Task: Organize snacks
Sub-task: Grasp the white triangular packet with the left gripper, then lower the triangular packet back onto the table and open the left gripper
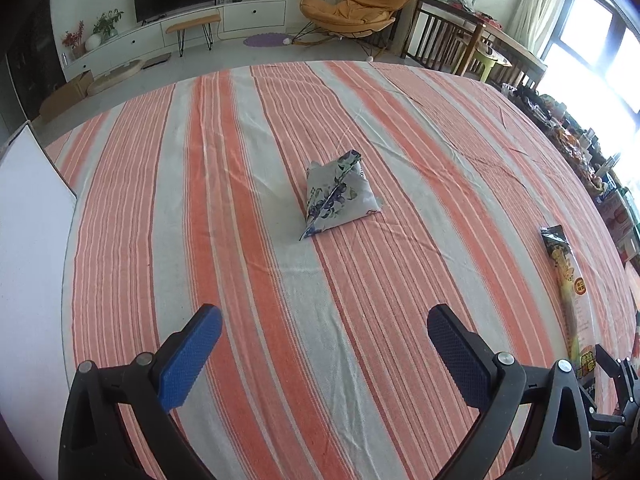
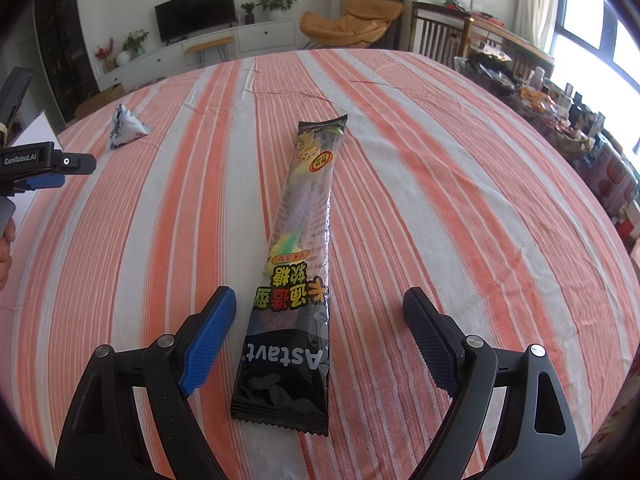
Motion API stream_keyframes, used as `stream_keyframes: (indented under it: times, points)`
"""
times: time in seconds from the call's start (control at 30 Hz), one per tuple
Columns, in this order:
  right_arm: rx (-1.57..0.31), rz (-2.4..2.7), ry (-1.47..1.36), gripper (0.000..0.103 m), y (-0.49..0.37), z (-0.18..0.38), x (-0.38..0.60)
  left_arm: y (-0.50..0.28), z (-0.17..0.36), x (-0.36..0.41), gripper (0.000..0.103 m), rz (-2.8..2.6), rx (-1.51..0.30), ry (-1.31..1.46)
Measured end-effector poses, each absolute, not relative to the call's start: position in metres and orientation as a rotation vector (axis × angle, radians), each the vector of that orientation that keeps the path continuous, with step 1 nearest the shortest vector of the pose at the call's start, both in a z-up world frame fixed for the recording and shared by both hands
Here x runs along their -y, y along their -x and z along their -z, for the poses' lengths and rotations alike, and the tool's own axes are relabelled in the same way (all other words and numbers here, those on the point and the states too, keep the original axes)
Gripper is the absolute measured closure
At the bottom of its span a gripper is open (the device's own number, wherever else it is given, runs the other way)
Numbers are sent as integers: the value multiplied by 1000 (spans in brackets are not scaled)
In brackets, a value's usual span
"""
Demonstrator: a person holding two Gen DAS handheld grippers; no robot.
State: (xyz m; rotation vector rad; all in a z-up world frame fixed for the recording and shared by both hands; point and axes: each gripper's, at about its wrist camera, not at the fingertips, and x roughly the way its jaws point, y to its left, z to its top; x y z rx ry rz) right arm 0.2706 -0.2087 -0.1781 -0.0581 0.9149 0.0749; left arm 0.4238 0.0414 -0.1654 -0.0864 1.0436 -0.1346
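The long candy pack [image 2: 298, 264] lies flat on the table [image 2: 440, 200], its near end between the right gripper's [image 2: 320, 320] parted fingers. It looks light, slippery and crinkly, so pinch across its narrow width. The left gripper [image 1: 324, 332], also apart, faces the pouch [image 1: 340, 196].

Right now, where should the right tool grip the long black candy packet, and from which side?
Grip the long candy packet across its narrow width, near the black end by the open right tool, coming from above. It lies flat and lengthwise between the fingers, so they already straddle its long edges.
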Motion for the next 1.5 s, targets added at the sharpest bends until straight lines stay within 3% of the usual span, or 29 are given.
stream_keyframes:
  times: [0.33, 0.37, 0.47, 0.6, 1.17, 1.5]
  points:
    - [-915, -75, 57, 15, -270, 178, 209, -478, 167, -15, 8, 131, -957, -35]
    - [-915, -75, 57, 15, -271, 178, 209, -481, 170, -11, 14, 131, -960, -49]
    - [-915, -75, 57, 15, -270, 178, 209, -480, 178, -10, 56, 139, -942, -38]
    - [-915, -75, 57, 15, -270, 178, 209, -470, 178, -13, 65, 122, -903, -41]
    - [-915, -74, 57, 15, -270, 178, 209, -294, 141, -8, 66, 182, -924, 99]
    - [-915, -74, 57, 15, -269, 178, 209, -233, 159, 3, 66, 199, -960, 106]
